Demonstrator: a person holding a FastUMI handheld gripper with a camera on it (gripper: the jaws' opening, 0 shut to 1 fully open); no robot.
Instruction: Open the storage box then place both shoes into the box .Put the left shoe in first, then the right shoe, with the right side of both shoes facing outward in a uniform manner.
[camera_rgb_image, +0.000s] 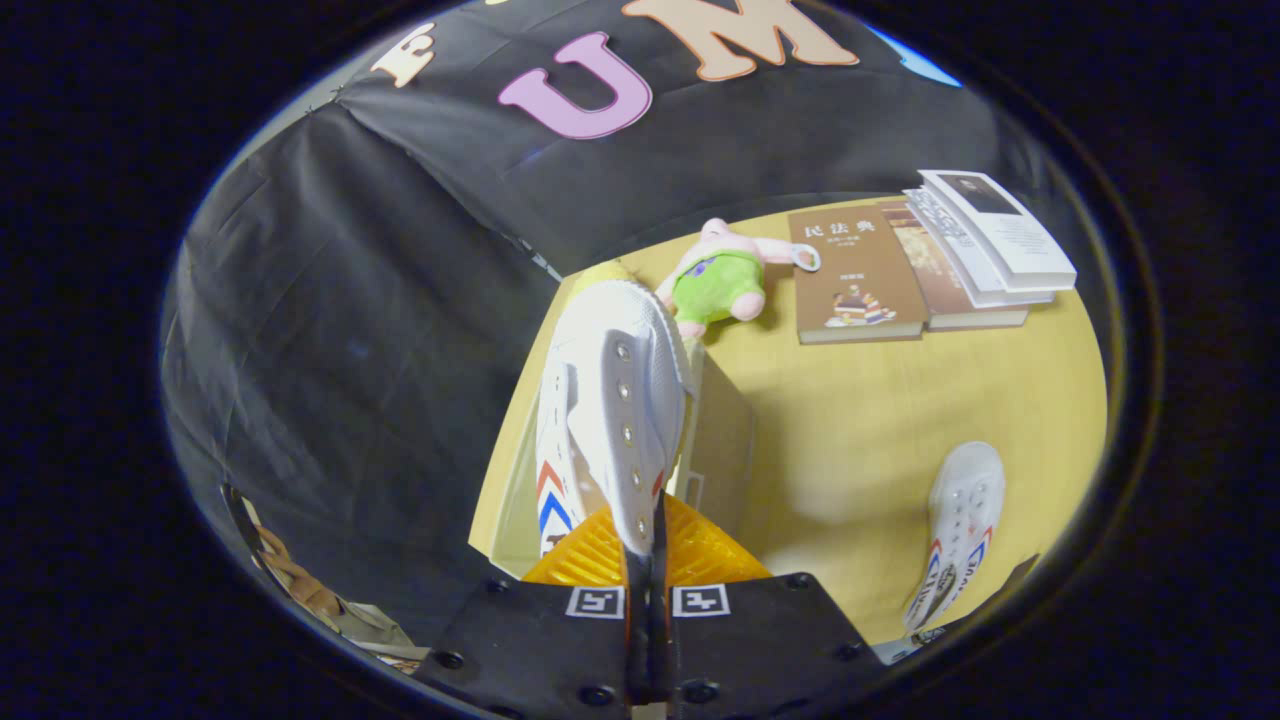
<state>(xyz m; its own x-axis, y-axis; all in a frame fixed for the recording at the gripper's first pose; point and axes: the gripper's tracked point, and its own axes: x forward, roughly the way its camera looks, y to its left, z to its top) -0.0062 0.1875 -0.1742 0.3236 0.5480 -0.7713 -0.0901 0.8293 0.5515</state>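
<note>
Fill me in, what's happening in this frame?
The handheld gripper has its fingers shut on a white shoe, pinching its upper and holding it up above the storage box on the yellow table. The second shoe lies on the table off to the side. Beyond them sit a plush toy and some books.

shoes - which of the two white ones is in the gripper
The white shoe pinched between the fingers of the gripper, held above the table; the other shoe lies apart on the yellow table.
</note>
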